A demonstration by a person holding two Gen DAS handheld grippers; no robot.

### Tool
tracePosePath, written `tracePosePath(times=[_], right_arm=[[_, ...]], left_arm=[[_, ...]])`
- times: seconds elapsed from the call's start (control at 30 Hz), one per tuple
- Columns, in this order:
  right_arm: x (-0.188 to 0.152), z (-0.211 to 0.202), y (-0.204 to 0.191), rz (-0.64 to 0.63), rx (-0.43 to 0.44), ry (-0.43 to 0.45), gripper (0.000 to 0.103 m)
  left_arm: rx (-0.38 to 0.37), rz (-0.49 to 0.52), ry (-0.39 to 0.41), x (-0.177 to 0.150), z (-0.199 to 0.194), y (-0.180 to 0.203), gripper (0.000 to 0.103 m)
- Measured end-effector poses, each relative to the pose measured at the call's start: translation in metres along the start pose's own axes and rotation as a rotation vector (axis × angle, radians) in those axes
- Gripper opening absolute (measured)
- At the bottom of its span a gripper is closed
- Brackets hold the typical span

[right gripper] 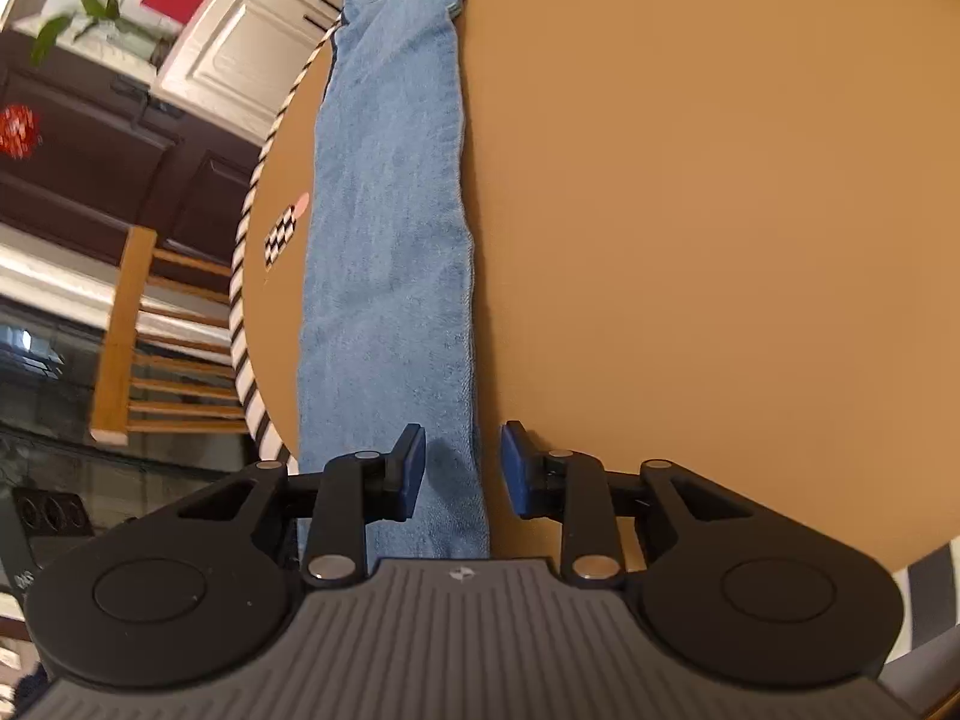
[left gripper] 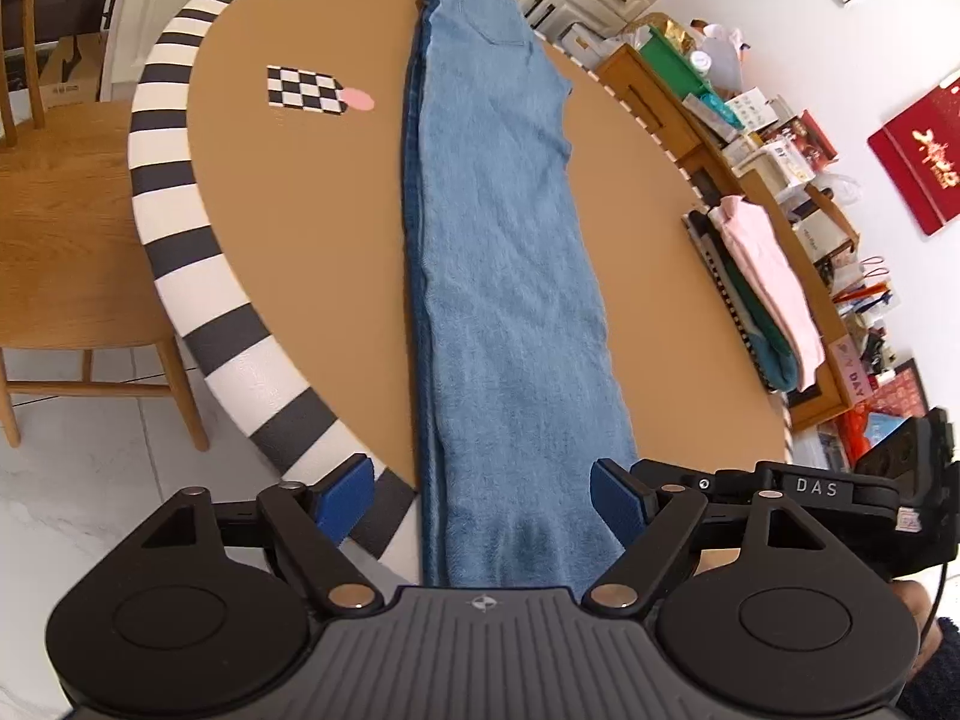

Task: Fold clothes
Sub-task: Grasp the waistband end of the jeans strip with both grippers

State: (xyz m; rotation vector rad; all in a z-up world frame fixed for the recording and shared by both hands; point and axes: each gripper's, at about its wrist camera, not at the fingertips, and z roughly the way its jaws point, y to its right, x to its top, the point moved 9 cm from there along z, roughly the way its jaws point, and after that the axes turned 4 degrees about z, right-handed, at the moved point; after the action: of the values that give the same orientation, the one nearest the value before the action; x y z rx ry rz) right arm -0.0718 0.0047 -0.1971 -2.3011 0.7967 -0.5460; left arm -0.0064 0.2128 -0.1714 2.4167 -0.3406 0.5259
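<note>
A pair of light blue jeans (left gripper: 498, 240), folded lengthwise into one long strip, lies flat across the round tan table (left gripper: 300, 252). Its near end hangs over the striped rim. My left gripper (left gripper: 480, 501) is open wide, with a blue pad on either side of that near end and neither pad touching the cloth. In the right wrist view the jeans (right gripper: 390, 240) run up the left half of the frame. My right gripper (right gripper: 463, 468) hovers over their right edge near the same end. Its pads stand a little apart and do not press on the denim.
A checkered card with a pink dot (left gripper: 312, 90) lies on the table left of the jeans. A wooden chair (left gripper: 66, 228) stands at the left. Folded pink and green clothes (left gripper: 762, 288) are stacked on a wooden shelf unit beyond the right rim, amid cluttered boxes.
</note>
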Motion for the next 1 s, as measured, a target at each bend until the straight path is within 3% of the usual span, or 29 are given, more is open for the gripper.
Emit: tracePosePath(times=[0.4, 0.53, 0.63, 0.77, 1.0], right_arm=[[0.000, 0.003, -0.001, 0.049, 0.062, -0.019, 0.030], [0.004, 0.005, 0.002, 0.117, 0.126, -0.035, 0.038], [0.006, 0.008, 0.003, 0.155, 0.153, -0.049, 0.040], [0.004, 0.008, 0.006, 0.191, 0.193, -0.091, 0.041], [-0.006, 0.021, 0.001, 0.188, 0.273, -0.169, 0.039]], left_arm=[[-0.096, -0.046, -0.065, 0.007, 0.019, 0.011, 0.082], [-0.181, -0.153, -0.072, 0.008, 0.025, 0.006, 0.081], [-0.240, -0.283, -0.098, 0.006, 0.034, -0.003, 0.060], [-0.211, -0.334, -0.134, -0.003, 0.041, -0.020, 0.013], [-0.265, -0.372, -0.141, -0.008, 0.050, -0.023, 0.014]])
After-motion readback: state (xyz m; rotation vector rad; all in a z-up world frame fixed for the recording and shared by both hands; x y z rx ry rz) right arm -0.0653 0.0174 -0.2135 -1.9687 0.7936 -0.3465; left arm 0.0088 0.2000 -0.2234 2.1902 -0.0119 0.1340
